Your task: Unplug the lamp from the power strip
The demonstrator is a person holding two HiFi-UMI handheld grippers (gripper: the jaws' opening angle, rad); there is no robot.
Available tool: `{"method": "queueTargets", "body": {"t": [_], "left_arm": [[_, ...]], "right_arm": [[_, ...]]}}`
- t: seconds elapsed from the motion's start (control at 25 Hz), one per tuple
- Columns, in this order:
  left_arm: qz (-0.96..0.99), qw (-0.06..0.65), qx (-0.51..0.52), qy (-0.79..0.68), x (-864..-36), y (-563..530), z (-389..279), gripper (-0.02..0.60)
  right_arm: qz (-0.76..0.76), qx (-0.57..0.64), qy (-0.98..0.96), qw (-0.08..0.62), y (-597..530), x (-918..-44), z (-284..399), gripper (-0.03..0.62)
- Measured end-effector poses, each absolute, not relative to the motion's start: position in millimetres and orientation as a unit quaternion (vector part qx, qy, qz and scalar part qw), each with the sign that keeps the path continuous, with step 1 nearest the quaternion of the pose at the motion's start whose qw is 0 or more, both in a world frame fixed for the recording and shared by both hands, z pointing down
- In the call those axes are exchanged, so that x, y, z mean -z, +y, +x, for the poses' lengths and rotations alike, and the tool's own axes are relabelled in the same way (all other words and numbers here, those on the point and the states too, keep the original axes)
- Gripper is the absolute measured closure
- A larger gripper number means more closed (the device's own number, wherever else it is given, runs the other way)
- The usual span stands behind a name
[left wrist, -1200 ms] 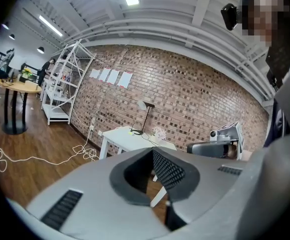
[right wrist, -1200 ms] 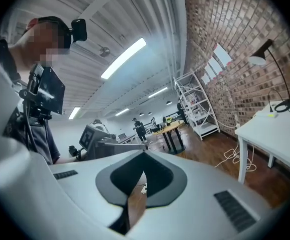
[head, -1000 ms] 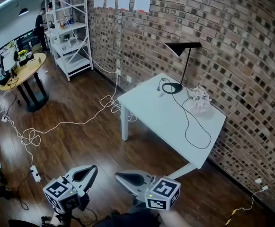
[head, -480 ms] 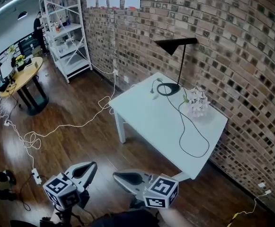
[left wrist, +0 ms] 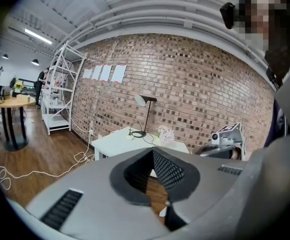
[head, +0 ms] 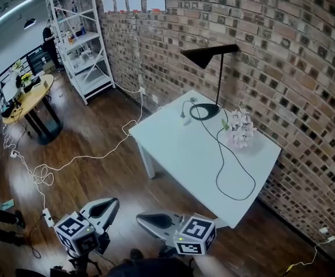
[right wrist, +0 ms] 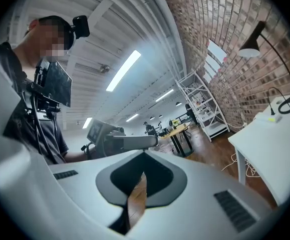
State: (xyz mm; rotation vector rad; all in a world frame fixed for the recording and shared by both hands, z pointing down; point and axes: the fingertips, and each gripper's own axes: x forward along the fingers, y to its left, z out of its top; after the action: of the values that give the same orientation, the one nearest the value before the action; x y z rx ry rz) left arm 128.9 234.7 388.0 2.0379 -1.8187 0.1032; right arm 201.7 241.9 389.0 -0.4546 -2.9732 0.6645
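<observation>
White table (head: 179, 149) holds one lamp (head: 220, 79) and one flower bunch (head: 240, 128), which the right gripper view misses; left gripper (head: 114, 202) and right gripper (head: 139, 218) are both closed, empty.

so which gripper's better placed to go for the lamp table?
Right, probably: the right gripper sits nearer the table. But it points aside, while the left gripper faces the lamp. Both shut, empty, far off.

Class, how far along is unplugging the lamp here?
Nothing done yet: the lamp stands on the white table, its black cord lying untouched. In hand: left gripper and right gripper, both shut and empty, short of the table. Left: reaching and pulling the plug.
</observation>
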Motion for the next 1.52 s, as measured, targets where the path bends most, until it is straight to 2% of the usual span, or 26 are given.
{"method": "queueTargets", "body": {"t": [0.76,1.52], "left_arm": [[0.759,0.188,-0.039,-0.622,-393.3,185.6,117.9,0.572],[0.768,0.195,0.002,-0.611,-397.1,155.8,-17.8,0.572]], "right_arm": [[-0.092,-0.2,-0.975,0.036,198.1,-391.8,191.5,0.606],[-0.066,-0.184,-0.978,0.07,170.3,-387.1,59.9,0.606]]}}
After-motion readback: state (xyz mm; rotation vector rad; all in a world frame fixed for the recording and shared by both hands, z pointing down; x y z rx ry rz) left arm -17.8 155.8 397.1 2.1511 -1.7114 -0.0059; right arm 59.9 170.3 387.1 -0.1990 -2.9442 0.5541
